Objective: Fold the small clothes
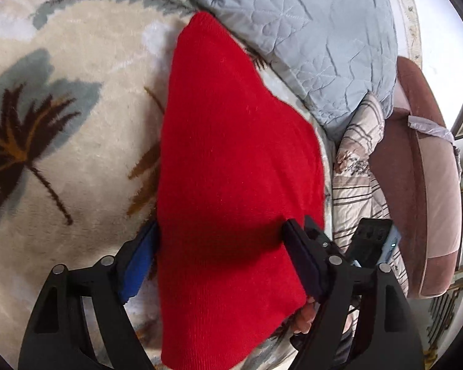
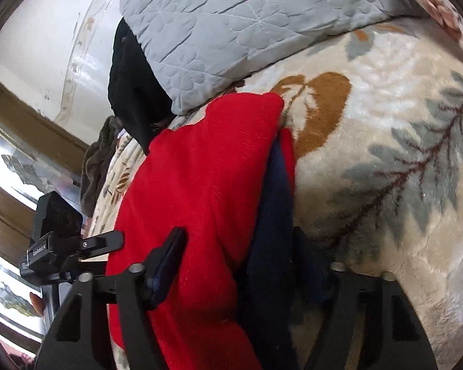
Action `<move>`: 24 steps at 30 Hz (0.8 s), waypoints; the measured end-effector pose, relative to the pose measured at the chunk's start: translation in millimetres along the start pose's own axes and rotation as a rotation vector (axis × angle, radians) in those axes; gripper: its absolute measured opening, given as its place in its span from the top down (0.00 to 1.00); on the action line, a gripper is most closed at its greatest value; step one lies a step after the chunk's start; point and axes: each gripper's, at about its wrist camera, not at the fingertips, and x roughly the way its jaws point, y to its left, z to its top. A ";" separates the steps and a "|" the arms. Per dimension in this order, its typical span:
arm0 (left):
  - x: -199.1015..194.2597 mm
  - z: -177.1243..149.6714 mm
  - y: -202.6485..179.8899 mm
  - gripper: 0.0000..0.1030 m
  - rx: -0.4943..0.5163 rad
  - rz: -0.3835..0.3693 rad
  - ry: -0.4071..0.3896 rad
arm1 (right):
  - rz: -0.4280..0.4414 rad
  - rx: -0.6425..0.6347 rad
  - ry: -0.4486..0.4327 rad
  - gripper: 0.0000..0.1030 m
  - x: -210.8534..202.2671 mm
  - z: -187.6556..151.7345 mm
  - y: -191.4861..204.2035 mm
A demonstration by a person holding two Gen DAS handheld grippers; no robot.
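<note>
Both grippers' jaws stand wide, the red knit garment (image 1: 231, 166) lying between them, ungripped.

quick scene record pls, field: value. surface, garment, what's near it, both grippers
surface: floral plush blanket
garment: red knit garment, lying on the blanket, with a dark navy layer at its edge
nearby: grey quilted pillow beyond the garment
left gripper: open, fingers straddling the garment
right gripper: jaws apart, red and navy fabric between them; grip cannot be confirmed
</note>
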 end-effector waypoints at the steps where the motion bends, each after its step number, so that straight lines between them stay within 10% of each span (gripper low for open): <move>1: 1.1 -0.8 -0.5 0.28 0.001 0.006 -0.006 | 0.000 -0.029 -0.003 0.59 -1.5 -1.7 5.0; 7: -11.9 -11.9 -14.3 0.51 0.065 0.064 -0.085 | -0.116 -0.159 -0.069 0.71 -18.3 -10.8 41.1; 24: -122.7 -84.2 -3.4 0.58 0.166 0.151 -0.208 | -0.044 -0.234 -0.086 0.75 -63.0 -82.6 140.4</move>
